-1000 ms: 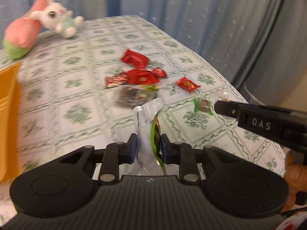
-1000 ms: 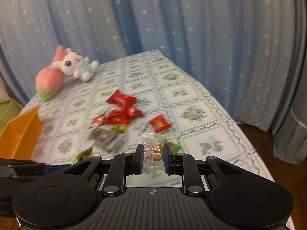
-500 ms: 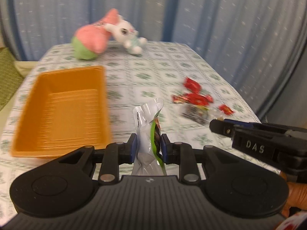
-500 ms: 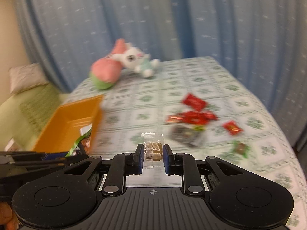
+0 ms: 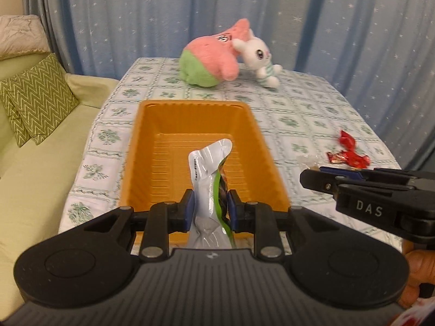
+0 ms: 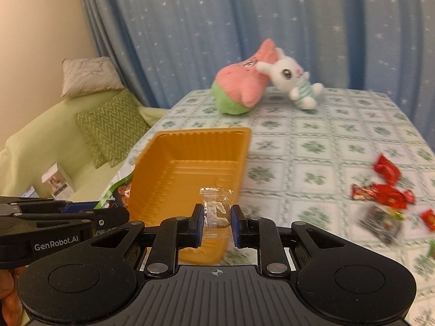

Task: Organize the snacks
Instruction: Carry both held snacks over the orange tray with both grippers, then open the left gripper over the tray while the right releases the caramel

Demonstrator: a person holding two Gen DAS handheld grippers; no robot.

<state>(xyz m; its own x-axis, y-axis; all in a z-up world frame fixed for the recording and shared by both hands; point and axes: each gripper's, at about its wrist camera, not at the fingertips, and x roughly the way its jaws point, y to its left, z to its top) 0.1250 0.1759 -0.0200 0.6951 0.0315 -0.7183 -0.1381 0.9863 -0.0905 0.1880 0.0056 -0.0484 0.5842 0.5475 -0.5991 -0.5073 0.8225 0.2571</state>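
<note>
Pouch (image 5: 210, 179) upright in left claw (image 5: 209, 207), top tilted right.

We hold both grippers side by side, angled downward. Our left gripper (image 5: 209, 207) has its fingers (image 5: 188, 209) clamped on a silver packet (image 5: 208, 179). Our right gripper (image 6: 216, 224) pinches a clear wrapper (image 6: 216, 207) between its fingers (image 6: 198, 224). Part of a hand (image 5: 416, 269) shows under the right gripper.

Tray (image 5: 141, 146) on table (image 5: 304, 114); plush toys (image 5: 217, 57) behind, snacks (image 5: 348, 154) right
</note>
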